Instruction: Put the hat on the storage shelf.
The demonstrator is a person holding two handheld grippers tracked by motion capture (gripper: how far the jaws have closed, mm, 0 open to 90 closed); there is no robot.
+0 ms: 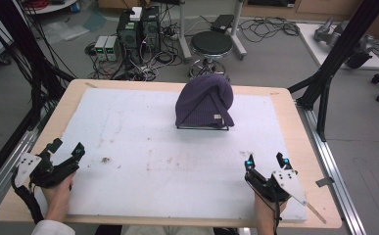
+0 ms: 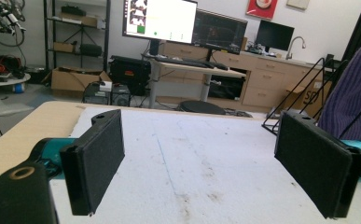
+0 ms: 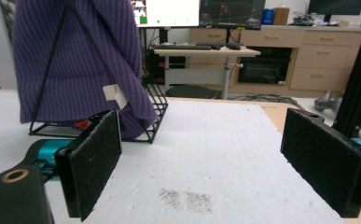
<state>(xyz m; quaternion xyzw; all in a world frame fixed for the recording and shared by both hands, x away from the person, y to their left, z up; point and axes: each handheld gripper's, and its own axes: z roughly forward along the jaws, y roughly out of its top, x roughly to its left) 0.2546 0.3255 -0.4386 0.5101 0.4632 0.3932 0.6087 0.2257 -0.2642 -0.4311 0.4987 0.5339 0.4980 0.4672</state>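
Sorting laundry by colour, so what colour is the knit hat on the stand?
Purple hat, ribbed knit; right gripper view shows it best.

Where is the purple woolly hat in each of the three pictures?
High view: the purple hat sits on a black wire stand at the far middle of the white board.
Left gripper view: a strip of the hat shows at the right edge.
Right gripper view: the hat hangs at upper left.
Shared landmark: the black wire stand under it.
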